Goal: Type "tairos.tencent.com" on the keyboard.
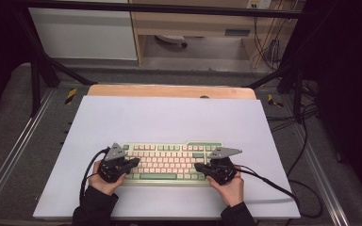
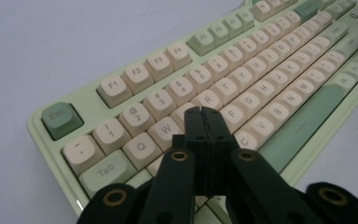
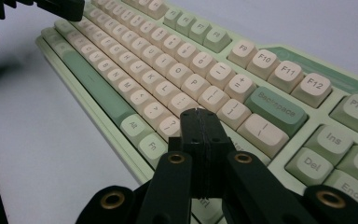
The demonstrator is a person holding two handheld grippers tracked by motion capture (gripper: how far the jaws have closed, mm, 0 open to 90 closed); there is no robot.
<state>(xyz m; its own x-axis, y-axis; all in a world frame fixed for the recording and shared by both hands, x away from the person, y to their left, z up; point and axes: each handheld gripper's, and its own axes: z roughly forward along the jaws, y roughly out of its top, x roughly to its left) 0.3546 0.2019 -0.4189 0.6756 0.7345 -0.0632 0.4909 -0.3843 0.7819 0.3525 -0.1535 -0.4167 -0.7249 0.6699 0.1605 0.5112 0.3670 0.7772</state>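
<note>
- The left gripper (image 2: 203, 112) rises from the bottom centre of its own view, black matte plastic with brass-ringed pivots; its jaws are pressed flat together with nothing between them, the tips over the letter keys near W and R.
- The right gripper (image 3: 199, 114) looks the same: jaws closed tight on nothing, tips above the keys left of the Backspace key (image 3: 276, 108).
- In the high view the left gripper (image 1: 133, 162) sits at the lower left of centre and the right gripper (image 1: 199, 166) at the lower right of centre, each in a hand (image 1: 104, 181) with a dark sleeve, each topped by a grey three-cornered plate.
- The keyboard (image 1: 169, 162) lies in the lower middle of the high view between the two grippers: a pale green case, rounded cream keycaps, darker green Esc key (image 2: 60, 119) and long green space bar (image 3: 95, 79).
- It rests on a smooth white sheet (image 1: 169, 117) over a wooden table (image 1: 169, 91).
- Black cables (image 1: 283, 188) trail at the lower right; metal frame bars stand at the sides.
</note>
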